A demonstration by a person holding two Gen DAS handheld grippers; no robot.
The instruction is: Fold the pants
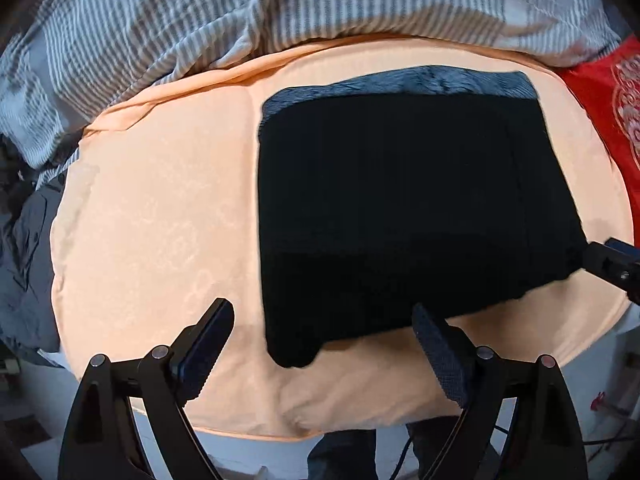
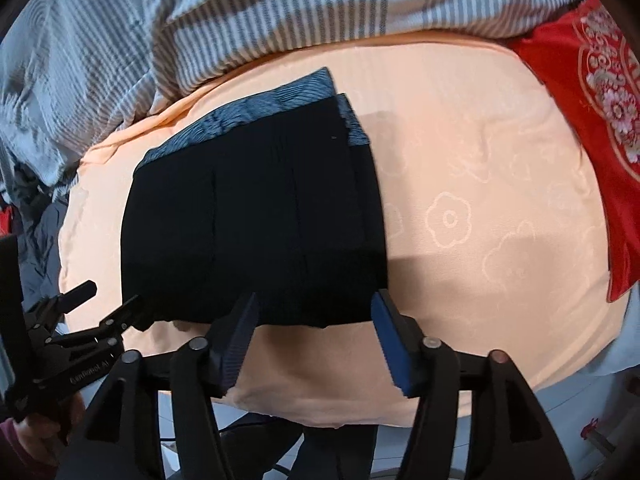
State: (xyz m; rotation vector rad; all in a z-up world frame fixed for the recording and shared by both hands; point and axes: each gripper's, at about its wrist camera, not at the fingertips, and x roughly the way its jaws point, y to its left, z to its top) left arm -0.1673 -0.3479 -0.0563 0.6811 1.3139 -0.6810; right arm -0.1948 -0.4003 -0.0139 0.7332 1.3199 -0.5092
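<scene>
The black pants lie folded into a flat rectangle on the peach bed sheet, with a blue-grey band along their far edge. My left gripper hangs open over the pants' near left corner, and nothing is between its pads. In the right wrist view the pants sit left of centre. My right gripper stands open above their near edge, its pads clear of the cloth. The left gripper shows at the left of that view, and one right fingertip shows by the pants' right corner.
A grey-and-white striped duvet is bunched along the far side of the bed. A red embroidered cushion lies at the right. Dark clothing is heaped at the left edge. The bed's near edge and the person's legs are below.
</scene>
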